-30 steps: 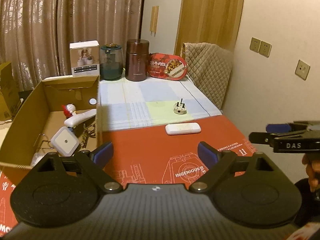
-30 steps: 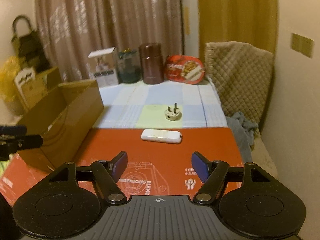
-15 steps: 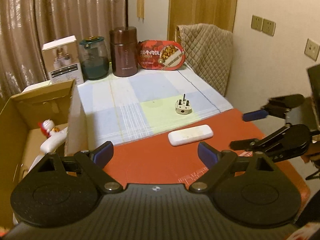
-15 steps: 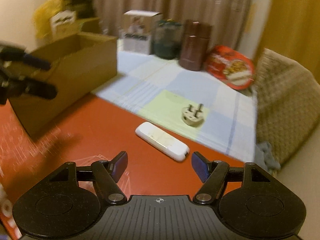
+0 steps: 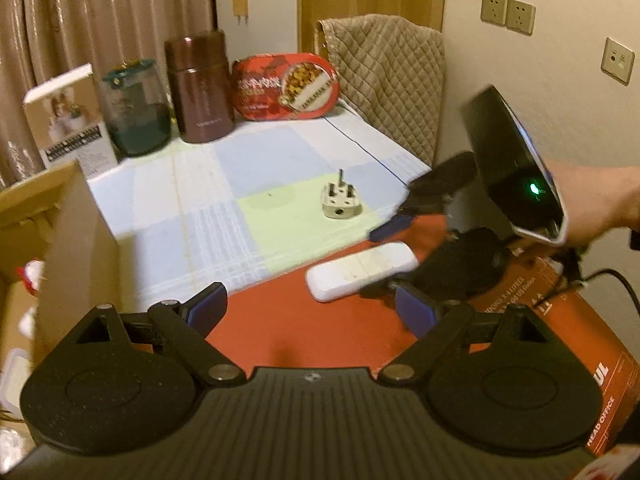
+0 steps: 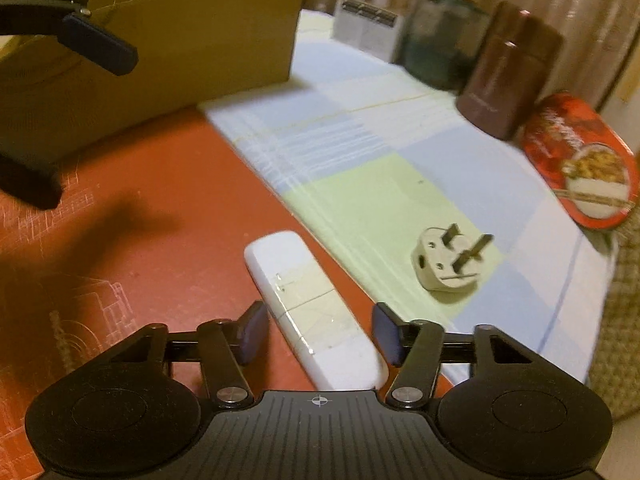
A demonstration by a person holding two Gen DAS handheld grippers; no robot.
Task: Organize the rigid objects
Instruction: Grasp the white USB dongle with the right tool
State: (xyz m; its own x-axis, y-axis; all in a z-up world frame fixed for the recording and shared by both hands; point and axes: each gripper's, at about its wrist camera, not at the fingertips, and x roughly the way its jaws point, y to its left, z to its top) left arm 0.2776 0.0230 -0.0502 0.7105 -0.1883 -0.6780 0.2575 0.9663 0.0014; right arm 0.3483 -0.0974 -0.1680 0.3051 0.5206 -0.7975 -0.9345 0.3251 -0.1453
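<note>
A white oblong device (image 6: 312,312) lies on the red sheet (image 6: 160,184); it also shows in the left wrist view (image 5: 360,270). My right gripper (image 6: 320,336) is open with a finger on either side of the device's near end, not closed on it. A white plug (image 6: 448,264) with prongs up sits on the checked cloth; it also shows in the left wrist view (image 5: 340,202). My left gripper (image 5: 310,312) is open and empty, low over the red sheet, left of the device. The cardboard box (image 5: 76,240) stands at the left.
At the back of the table stand a white carton (image 5: 68,120), a dark green jar (image 5: 134,108), a brown canister (image 5: 200,88) and a red food tin (image 5: 286,86). A quilted chair back (image 5: 392,80) and the wall lie to the right.
My right gripper has come in low and now straddles the white device. My left gripper has moved right, away from the box. Both stay open.
</note>
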